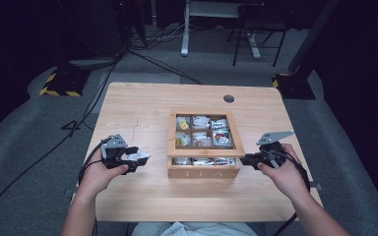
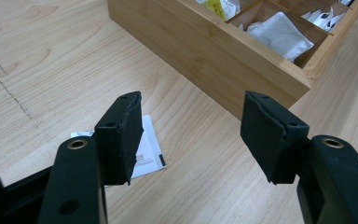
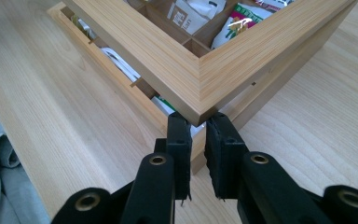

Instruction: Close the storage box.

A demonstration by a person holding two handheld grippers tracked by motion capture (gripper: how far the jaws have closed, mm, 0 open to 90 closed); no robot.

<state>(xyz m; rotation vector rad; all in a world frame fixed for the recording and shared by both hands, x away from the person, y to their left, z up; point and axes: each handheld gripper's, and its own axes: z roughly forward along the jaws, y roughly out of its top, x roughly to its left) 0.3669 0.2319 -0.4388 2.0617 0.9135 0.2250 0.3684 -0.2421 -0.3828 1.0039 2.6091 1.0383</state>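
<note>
A wooden tea box (image 1: 204,172) stands mid-table, with several paper tea packets (image 1: 201,122) in its compartments. Its windowed lid (image 1: 206,151) is lifted a little above the base. My right gripper (image 1: 248,160) is at the box's front right corner. In the right gripper view it (image 3: 198,119) is shut on the corner of the lid frame (image 3: 168,51), with a gap showing above the base (image 3: 270,93). My left gripper (image 1: 134,160) is left of the box and open (image 2: 192,98). A white tea packet (image 2: 149,151) lies flat on the table under its left jaw, also seen as packet (image 1: 141,156).
The light wooden table (image 1: 142,108) has a round cable hole (image 1: 229,98) at the back right. Bare tabletop lies left of and behind the box. Grey cloth (image 3: 0,186) hangs past the near edge. Cables and stand bases sit on the floor beyond.
</note>
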